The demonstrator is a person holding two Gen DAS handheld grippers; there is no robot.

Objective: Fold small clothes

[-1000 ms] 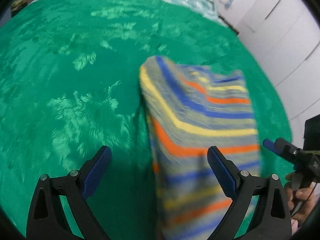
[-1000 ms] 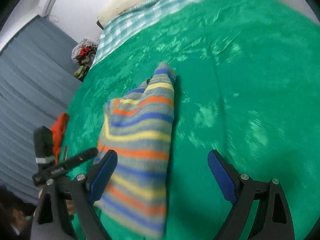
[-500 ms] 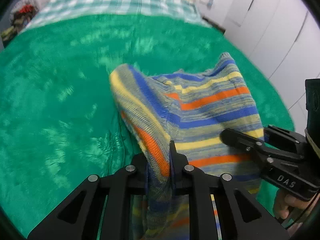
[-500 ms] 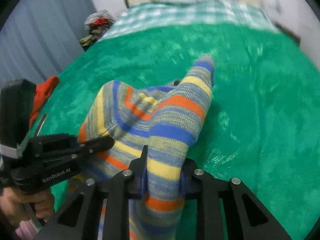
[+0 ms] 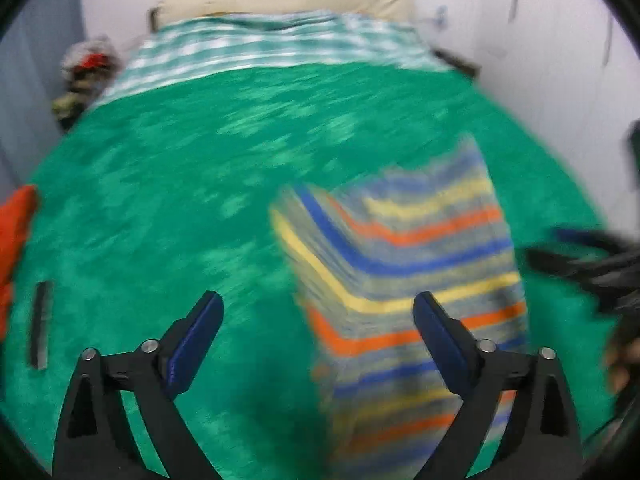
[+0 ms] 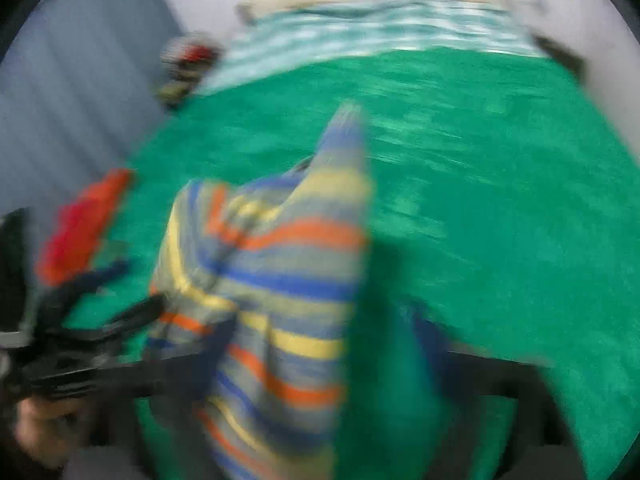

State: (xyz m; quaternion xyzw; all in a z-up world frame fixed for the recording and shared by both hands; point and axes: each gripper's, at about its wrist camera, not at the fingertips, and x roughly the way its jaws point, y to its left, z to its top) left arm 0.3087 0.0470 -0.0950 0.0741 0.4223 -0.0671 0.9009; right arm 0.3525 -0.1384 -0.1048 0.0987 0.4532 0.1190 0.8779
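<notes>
A small knitted garment (image 5: pixel 404 264) with blue, yellow, orange and grey stripes lies on the green blanket (image 5: pixel 200 184). My left gripper (image 5: pixel 318 320) hovers above its near left part. Its jaws are opening and stand wide; the garment's left edge shows between them, and neither pad presses on it. The right wrist view is badly blurred. In it the garment (image 6: pixel 280 264) fills the middle, and my right gripper (image 6: pixel 320 336) is opening, its blue fingers apart on either side of the cloth. Each gripper shows as a dark blur at the other view's edge.
An orange-red garment (image 5: pixel 16 232) lies at the blanket's left edge, with a dark flat strip (image 5: pixel 40 324) near it. A green checked sheet (image 5: pixel 280 44) and a cream pillow are at the far end. A heap of things (image 5: pixel 88 72) sits far left. White cupboards stand on the right.
Half a second ago both grippers were shut on the garment's near edge, lifting it. Now both jaws are apart, the cloth is released, and both views have risen and tilted up.
</notes>
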